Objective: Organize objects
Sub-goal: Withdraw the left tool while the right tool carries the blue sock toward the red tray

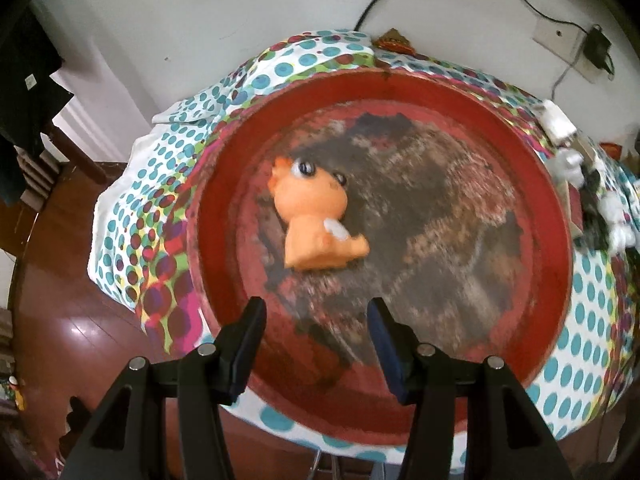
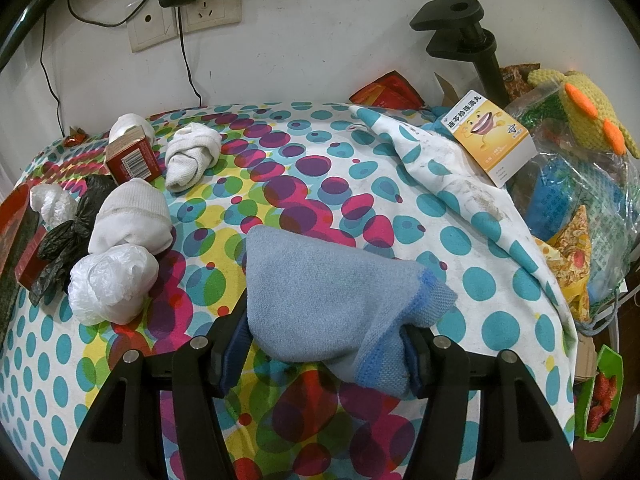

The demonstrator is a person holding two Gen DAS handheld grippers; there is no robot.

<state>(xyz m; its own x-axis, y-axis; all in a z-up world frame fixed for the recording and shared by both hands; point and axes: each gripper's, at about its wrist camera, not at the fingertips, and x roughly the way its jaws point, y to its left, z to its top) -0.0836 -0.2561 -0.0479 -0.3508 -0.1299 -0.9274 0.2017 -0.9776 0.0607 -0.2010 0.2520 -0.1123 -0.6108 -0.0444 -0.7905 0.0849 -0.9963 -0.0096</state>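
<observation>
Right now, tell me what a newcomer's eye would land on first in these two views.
First, the orange toy animal lying on its side in the worn red tray, beyond the open, empty left gripper. Next, the light blue cloth bunched between the pads of the right gripper over the bright dotted tablecloth, with rolled white socks to its left.

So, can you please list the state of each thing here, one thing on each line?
Left tongs: open, empty.
Right tongs: shut on the blue cloth.
Blue cloth: crumpled, held.
Orange toy: lying on its side in the tray.
Red tray: on the table, worn inside.
White sock: knotted.
Yellow box: closed, tilted.
Wall socket: plug inserted.
</observation>
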